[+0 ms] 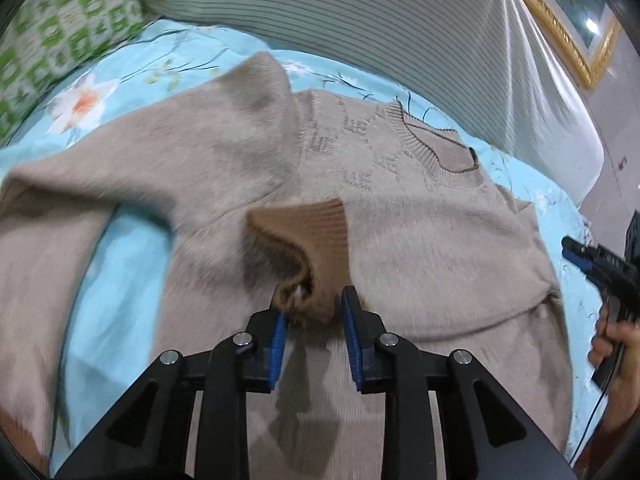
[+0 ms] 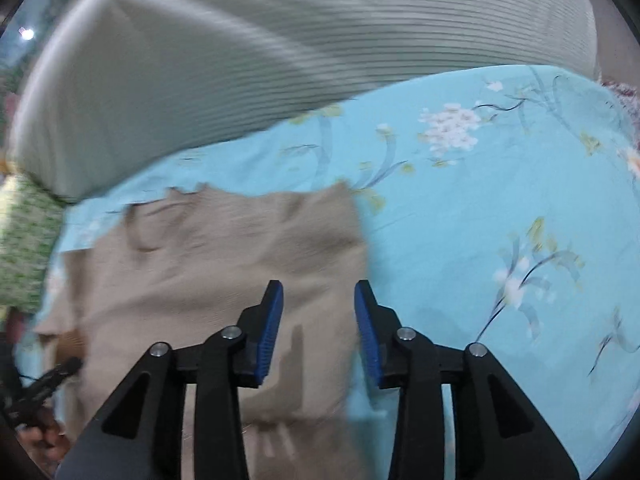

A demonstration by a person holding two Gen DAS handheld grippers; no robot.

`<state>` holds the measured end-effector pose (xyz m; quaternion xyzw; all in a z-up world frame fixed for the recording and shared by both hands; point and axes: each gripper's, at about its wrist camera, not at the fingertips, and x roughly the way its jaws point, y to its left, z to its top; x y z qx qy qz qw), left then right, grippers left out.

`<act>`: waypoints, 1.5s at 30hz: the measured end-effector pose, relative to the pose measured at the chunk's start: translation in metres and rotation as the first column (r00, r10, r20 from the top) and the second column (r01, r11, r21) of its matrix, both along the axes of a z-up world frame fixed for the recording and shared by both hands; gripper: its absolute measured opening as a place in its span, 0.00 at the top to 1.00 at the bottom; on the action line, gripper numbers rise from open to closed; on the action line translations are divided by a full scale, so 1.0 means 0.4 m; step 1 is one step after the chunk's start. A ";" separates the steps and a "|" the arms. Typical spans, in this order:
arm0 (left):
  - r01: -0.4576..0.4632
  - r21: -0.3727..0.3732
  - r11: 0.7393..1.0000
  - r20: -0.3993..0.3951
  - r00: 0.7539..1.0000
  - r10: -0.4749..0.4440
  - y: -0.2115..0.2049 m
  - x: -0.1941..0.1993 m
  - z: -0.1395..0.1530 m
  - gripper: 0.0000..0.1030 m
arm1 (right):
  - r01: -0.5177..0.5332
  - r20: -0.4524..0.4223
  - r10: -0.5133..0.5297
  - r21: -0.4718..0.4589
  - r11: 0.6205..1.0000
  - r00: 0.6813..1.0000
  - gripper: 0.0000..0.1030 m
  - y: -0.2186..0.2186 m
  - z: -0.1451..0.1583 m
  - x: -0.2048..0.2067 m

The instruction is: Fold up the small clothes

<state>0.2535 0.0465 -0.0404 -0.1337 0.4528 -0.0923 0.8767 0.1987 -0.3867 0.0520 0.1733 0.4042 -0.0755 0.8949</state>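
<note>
A beige knit sweater (image 1: pixel 420 232) lies on the blue floral bedsheet (image 1: pixel 132 248), collar toward the far side. Its left sleeve is folded across the body, and the brown ribbed cuff (image 1: pixel 316 240) lies between the jaws of my left gripper (image 1: pixel 314 300). The jaws stand apart, the cuff loose between them. My right gripper (image 2: pixel 319 296) is open and empty, hovering over the sweater's right edge (image 2: pixel 224 264). It also shows in the left wrist view (image 1: pixel 600 260) at the right.
A grey striped pillow or bolster (image 1: pixel 380 28) runs along the far side of the bed. A green-and-white patterned pillow (image 1: pixel 60 32) sits at the far left. A gold picture frame (image 1: pixel 560 24) hangs on the wall. Open bedsheet (image 2: pixel 500 220) lies right of the sweater.
</note>
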 end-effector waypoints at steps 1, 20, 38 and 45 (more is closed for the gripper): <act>-0.010 -0.009 1.000 -0.002 1.000 0.010 0.010 -0.016 0.003 0.71 | -0.019 0.011 0.019 0.020 1.000 1.000 0.58 0.032 0.001 -0.020; -0.485 -0.271 0.832 -0.135 0.875 0.466 0.486 -0.435 0.014 0.51 | -0.185 -0.037 0.195 0.193 0.964 0.980 0.55 0.325 -0.078 -0.196; -0.545 -0.121 0.830 -0.109 0.838 0.534 0.529 -0.342 -0.038 0.95 | -0.172 -0.055 0.187 0.206 0.963 0.981 0.53 0.361 -0.086 -0.213; -0.458 -0.047 0.888 0.127 0.879 0.460 0.447 -0.300 0.135 0.97 | -0.159 -0.044 0.173 0.215 0.964 0.984 0.53 0.345 -0.084 -0.220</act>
